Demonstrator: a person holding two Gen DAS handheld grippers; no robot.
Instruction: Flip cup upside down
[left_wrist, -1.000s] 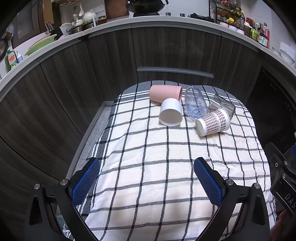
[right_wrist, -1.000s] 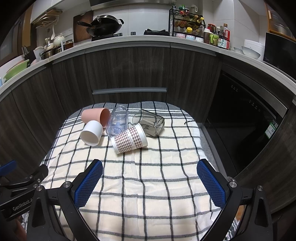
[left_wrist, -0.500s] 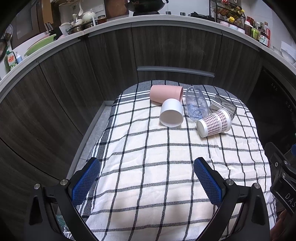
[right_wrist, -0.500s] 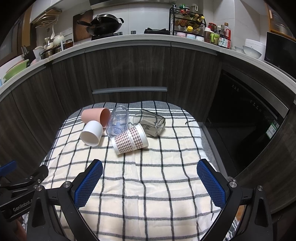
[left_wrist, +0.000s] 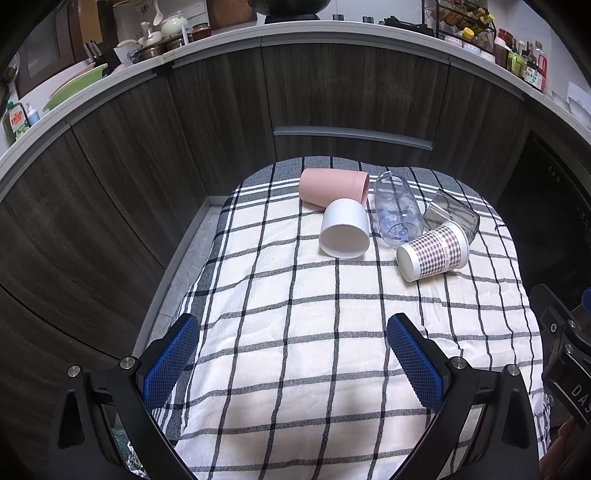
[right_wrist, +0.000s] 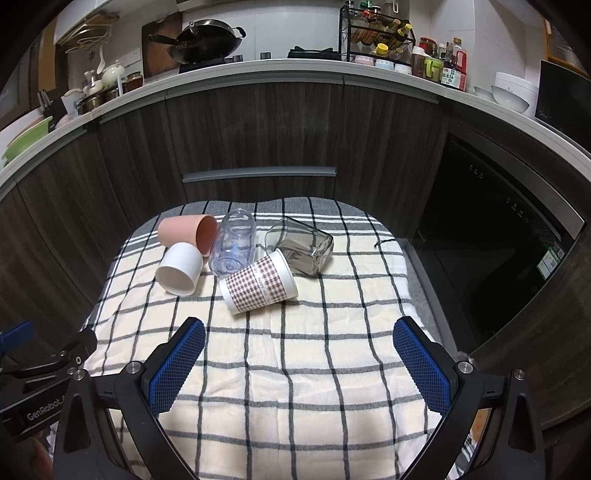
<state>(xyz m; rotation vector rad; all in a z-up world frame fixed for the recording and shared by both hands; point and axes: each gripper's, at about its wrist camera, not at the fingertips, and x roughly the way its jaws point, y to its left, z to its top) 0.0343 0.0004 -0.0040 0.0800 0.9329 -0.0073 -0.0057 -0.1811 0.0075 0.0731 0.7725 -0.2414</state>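
Five cups lie on their sides in a bunch near the far edge of the table (right_wrist: 369, 369), which is covered by a checked cloth (right_wrist: 295, 387); the pink cup (right_wrist: 186, 232) is nearest the far left corner, with its mouth turned to the right; the white cup (right_wrist: 181, 269) lies just in front of it and touches it, with its open mouth facing the near edge; the clear cup (right_wrist: 234, 245) lies in the middle, beside the pink one; the brown checked cup (right_wrist: 258, 286) lies in front of the clear one, its wide end pointing to the right side; the grey glass cup (right_wrist: 301, 243) lies behind it, closest to the right edge.

The left hand-held gripper (left_wrist: 291, 349) hangs over the near part of the table, wide open, with nothing between its blue pads (left_wrist: 413, 363); the right hand-held gripper (right_wrist: 299, 354) is also wide open and holds nothing, over the near edge; both are well apart from the cups.

Dark wood cupboards (right_wrist: 258, 129) stand behind the table, with a wok (right_wrist: 207, 38) up on the worktop.
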